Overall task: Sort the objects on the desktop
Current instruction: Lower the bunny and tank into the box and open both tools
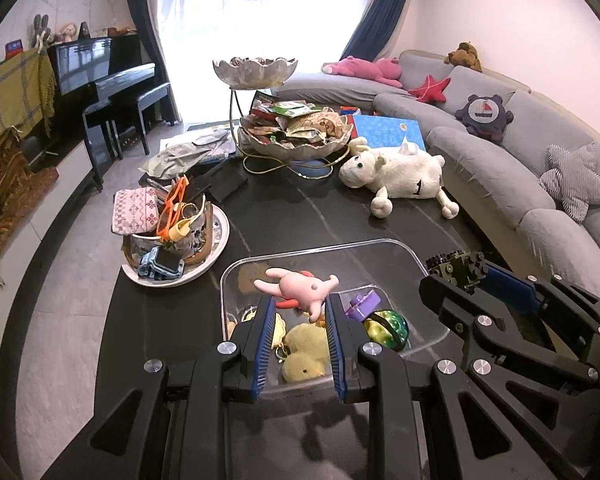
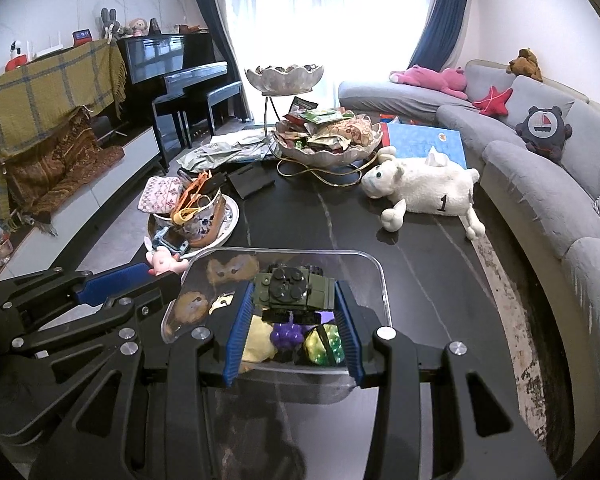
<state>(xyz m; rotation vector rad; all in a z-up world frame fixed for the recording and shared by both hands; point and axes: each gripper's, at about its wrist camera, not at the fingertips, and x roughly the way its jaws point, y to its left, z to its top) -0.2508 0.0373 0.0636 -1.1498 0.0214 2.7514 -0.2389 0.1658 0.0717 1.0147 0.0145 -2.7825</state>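
My left gripper (image 1: pixel 297 303) is shut on a pink rubber animal toy (image 1: pixel 300 286) and holds it above the clear plastic bin (image 1: pixel 384 245). My right gripper (image 2: pixel 294 295) is shut on a green brick-built tank (image 2: pixel 294 290) above the same bin (image 2: pixel 376 268). The tank also shows in the left wrist view (image 1: pixel 458 268), and the pink toy shows in the right wrist view (image 2: pixel 166 262). Inside the bin lie yellow plush chicks (image 1: pixel 304 354), a purple toy (image 1: pixel 364 304) and a shiny green ball (image 1: pixel 388 328).
A plate (image 1: pixel 216 248) with a bowl of glasses, a pouch and a small blue toy stands left of the bin. A two-tier snack stand (image 1: pixel 292 136) and a white plush sheep (image 1: pixel 396 176) lie further back. A grey sofa (image 1: pixel 500 152) runs along the right.
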